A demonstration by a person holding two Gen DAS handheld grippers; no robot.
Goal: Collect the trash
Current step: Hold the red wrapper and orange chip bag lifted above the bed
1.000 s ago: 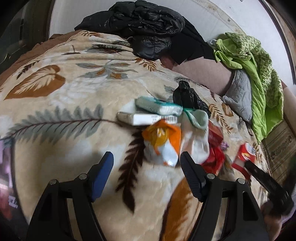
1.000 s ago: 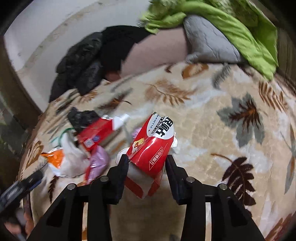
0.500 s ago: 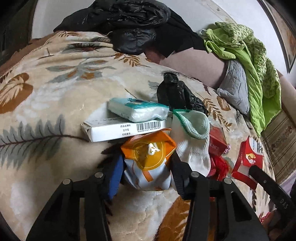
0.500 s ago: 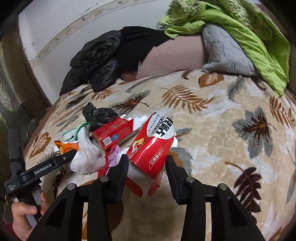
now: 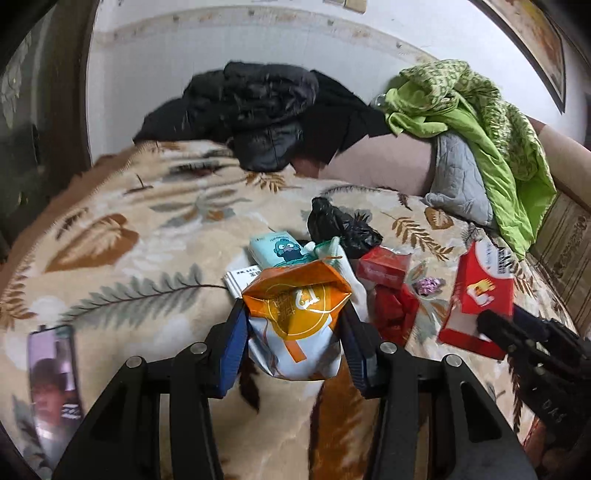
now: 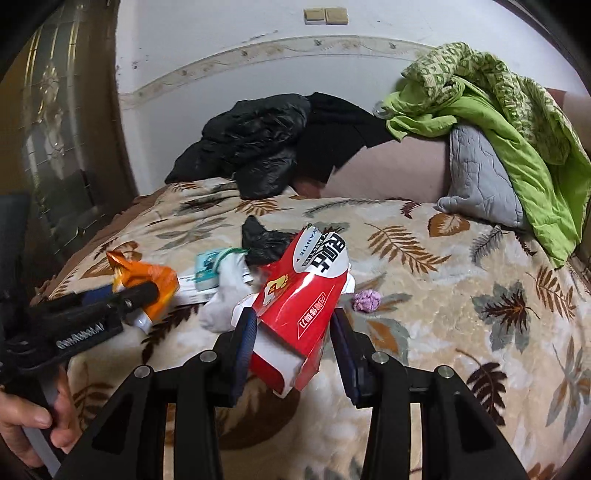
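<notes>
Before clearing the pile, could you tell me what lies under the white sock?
The white sock overlaps a white barcoded box and the leaf-patterned blanket. Anything else beneath it is covered.

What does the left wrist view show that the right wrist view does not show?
Only the left wrist view: a phone lying on the blanket at the lower left, and a red packet beside crumpled red wrapping.

Only the right wrist view: wall switches above the bed, and a person's hand on the left hand-held gripper's handle.

Both: the left hand-held gripper shut on the orange bag, the right hand-held gripper shut on the red box, the white sock, the black bag and the green cloth.
</notes>
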